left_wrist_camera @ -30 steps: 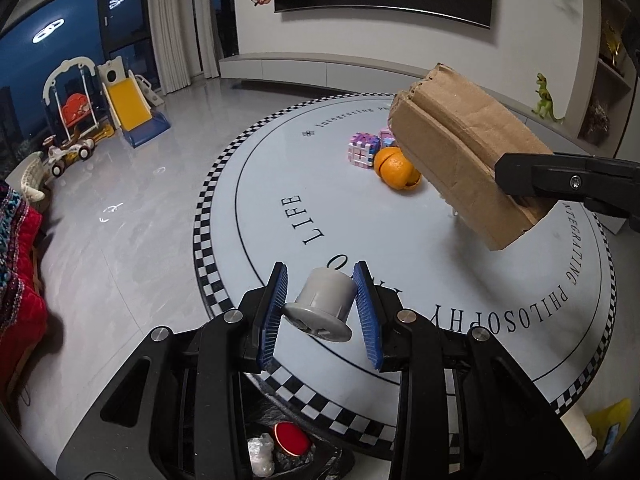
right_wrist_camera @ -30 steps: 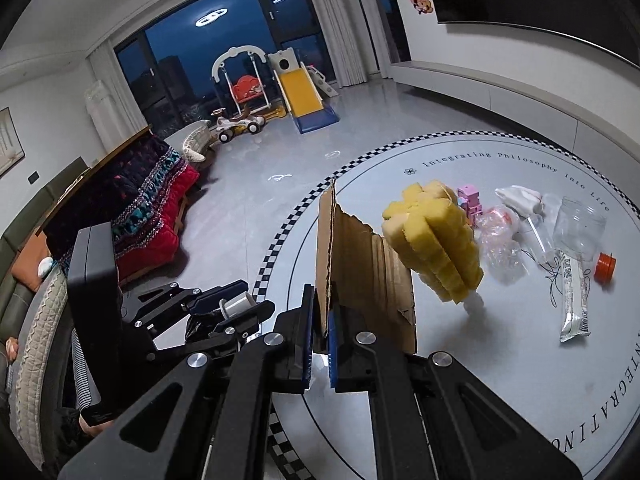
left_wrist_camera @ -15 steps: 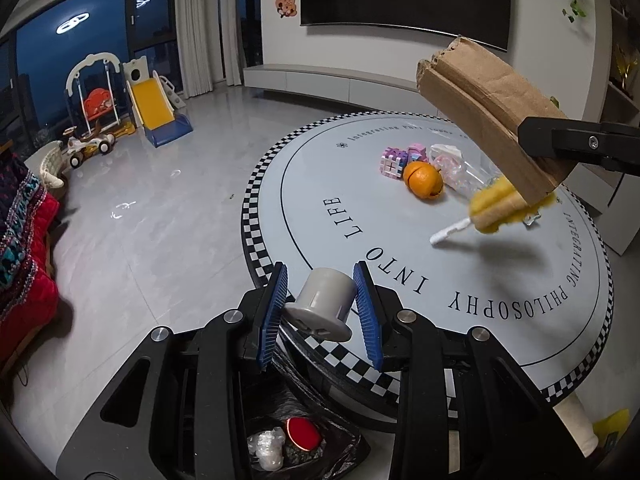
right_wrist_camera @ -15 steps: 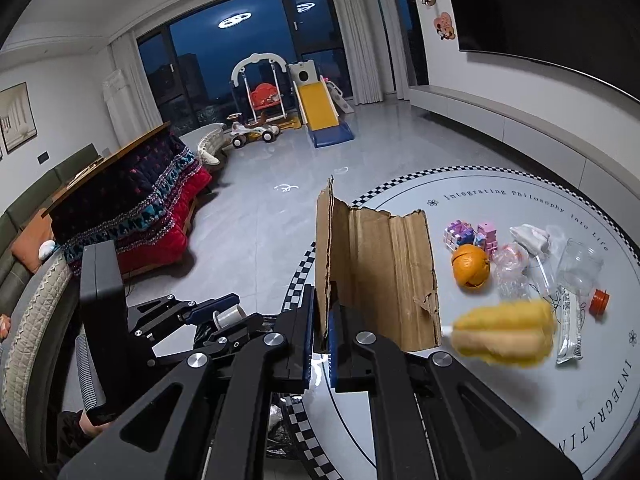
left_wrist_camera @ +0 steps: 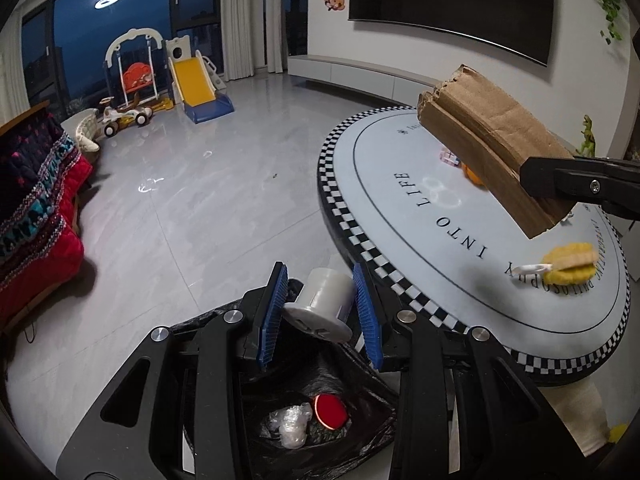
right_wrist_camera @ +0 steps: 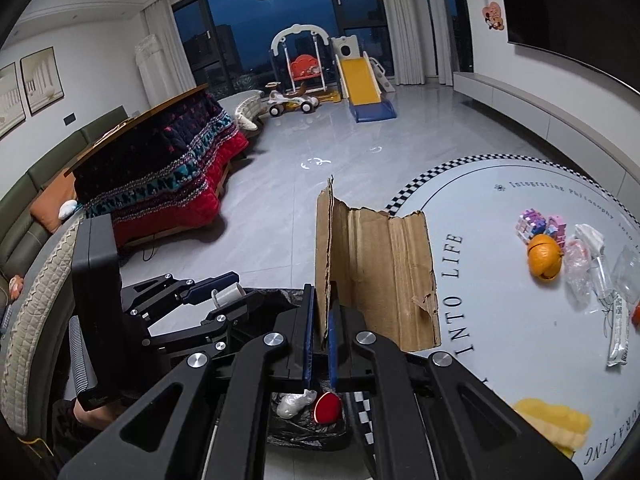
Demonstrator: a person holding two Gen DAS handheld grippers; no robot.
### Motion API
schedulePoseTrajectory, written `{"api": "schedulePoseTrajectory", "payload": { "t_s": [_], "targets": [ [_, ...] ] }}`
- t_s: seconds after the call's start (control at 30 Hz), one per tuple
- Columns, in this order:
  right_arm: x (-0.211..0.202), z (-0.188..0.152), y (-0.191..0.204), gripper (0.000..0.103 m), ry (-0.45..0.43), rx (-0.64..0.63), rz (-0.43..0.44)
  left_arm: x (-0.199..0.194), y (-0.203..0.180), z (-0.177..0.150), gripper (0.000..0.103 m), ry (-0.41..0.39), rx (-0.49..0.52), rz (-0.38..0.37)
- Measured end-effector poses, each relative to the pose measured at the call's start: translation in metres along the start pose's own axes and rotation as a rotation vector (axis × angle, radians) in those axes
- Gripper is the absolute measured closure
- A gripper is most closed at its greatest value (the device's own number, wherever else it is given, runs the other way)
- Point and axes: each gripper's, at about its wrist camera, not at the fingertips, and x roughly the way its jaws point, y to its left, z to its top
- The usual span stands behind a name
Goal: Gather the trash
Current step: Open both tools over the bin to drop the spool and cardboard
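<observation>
holding white spool (left_wrist_camera: pixel 322 304) over black trash bag (left_wrist_camera: pixel 360 376) | right hand-held gripper (right_wrist_camera: pixel 319 332) clamps cardboard (right_wrist_camera: pixel 376 276)

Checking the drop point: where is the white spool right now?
In the left wrist view, the white spool sits low and central, clamped in the left gripper's jaws, above the black trash bag beside the round table.

A home living room: sofa (right_wrist_camera: pixel 48 184), wall-mounted TV (left_wrist_camera: pixel 448 4), toddler slide (right_wrist_camera: pixel 362 82).
</observation>
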Motion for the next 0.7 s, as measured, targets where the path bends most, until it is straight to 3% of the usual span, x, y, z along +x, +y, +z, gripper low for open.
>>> {"api": "schedulePoseTrajectory", "payload": {
  "t_s": [0.6,0.63,0.67,0.7],
  "targets": [
    [0.105,-0.051,0.075,0.096,0.295,-0.093,0.157,0.019,0.086,-0.076,0.068,0.174,-0.184,0.15],
    [0.109,-0.053,0.077,0.095,0.304,-0.094,0.156,0.019,0.089,-0.079,0.057,0.183,-0.2,0.16],
    [0.112,-0.053,0.076,0.087,0.312,-0.093,0.15,0.019,0.092,-0.081,0.026,0.192,-0.209,0.179],
    [0.114,-0.054,0.076,0.073,0.312,-0.091,0.143,0.018,0.094,-0.083,0.01,0.189,-0.21,0.212]
  ]
}}
